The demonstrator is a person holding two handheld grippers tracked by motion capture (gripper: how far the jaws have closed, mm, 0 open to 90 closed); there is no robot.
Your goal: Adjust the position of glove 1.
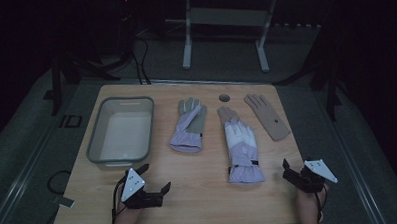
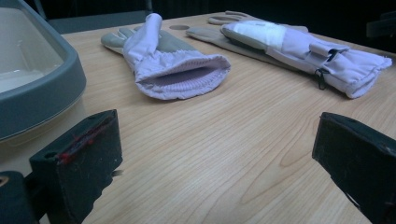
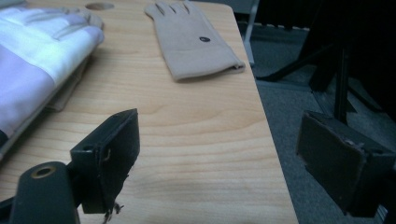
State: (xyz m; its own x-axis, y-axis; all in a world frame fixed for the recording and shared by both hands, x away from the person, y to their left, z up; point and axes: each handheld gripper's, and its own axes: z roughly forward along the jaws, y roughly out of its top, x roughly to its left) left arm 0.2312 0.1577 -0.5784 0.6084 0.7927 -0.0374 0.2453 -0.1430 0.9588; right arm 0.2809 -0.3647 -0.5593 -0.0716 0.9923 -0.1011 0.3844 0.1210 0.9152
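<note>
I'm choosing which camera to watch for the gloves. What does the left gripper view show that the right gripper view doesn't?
Left gripper view alone: the grey bin and the lavender glove lying with its open cuff toward the camera.

Right gripper view alone: the whole tan glove near the table's edge, and the floor past it.

Both share: the white-and-lavender ski glove lying on another tan glove, the wooden table, and open black jaws with nothing between them.
</note>
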